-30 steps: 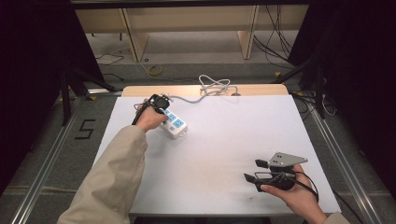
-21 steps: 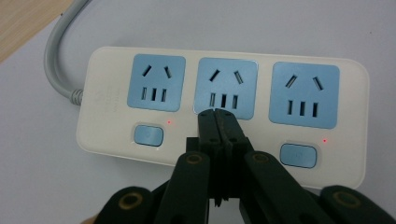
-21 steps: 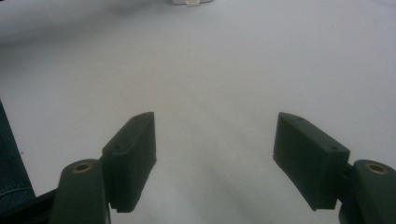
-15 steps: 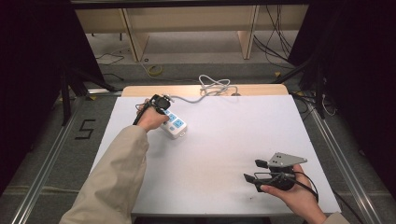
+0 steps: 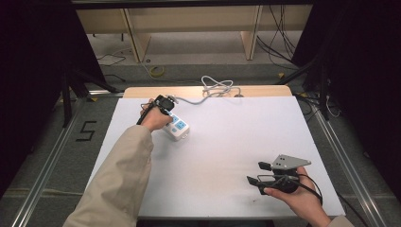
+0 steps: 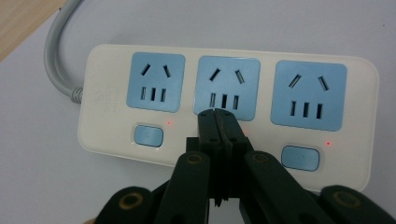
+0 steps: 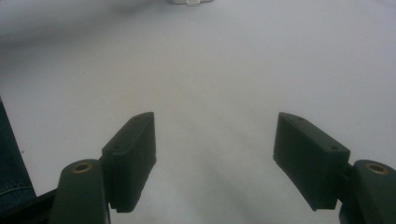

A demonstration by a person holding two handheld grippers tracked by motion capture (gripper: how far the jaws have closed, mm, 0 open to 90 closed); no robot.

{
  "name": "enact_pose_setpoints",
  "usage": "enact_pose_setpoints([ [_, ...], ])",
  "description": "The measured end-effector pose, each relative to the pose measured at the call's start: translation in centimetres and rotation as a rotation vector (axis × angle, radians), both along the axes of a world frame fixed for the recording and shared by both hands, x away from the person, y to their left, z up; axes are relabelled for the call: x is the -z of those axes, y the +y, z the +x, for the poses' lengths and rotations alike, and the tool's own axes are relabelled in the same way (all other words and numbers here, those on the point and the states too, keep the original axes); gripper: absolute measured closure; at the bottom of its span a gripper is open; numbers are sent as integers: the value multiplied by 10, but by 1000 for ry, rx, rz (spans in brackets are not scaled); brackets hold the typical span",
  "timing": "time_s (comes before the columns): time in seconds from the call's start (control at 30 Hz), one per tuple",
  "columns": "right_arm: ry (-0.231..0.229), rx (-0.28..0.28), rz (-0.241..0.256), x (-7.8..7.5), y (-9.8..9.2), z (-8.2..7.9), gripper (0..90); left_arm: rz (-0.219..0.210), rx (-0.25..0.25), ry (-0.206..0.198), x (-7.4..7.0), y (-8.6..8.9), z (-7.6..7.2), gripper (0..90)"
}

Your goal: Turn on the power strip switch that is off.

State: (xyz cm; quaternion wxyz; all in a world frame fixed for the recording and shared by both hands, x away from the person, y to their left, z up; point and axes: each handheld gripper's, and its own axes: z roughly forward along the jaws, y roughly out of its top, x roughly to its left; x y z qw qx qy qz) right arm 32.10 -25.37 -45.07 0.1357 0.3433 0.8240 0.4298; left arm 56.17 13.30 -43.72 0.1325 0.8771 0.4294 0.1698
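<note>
On power strip (image 6: 224,112) | left tool (image 6: 220,113) pressed together, hiding middle switch | right tool (image 7: 215,158) spread

White table (image 5: 227,142); power strip (image 5: 177,126)

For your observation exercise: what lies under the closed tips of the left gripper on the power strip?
The left gripper rests shut on the power strip, just below the middle socket. Buttons show under the outer sockets; whatever sits beneath the tips is covered.

White three-socket power strip (image 6: 224,107), blue faces, lying flat, red lights lit
</note>
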Motion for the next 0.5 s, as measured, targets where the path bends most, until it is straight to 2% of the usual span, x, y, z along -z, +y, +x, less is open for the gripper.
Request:
enact_pose_setpoints([
  [0.5, -3, -4, -1, 1, 1, 0, 302, 5, -15, 7, 1, -1, 1, 900],
])
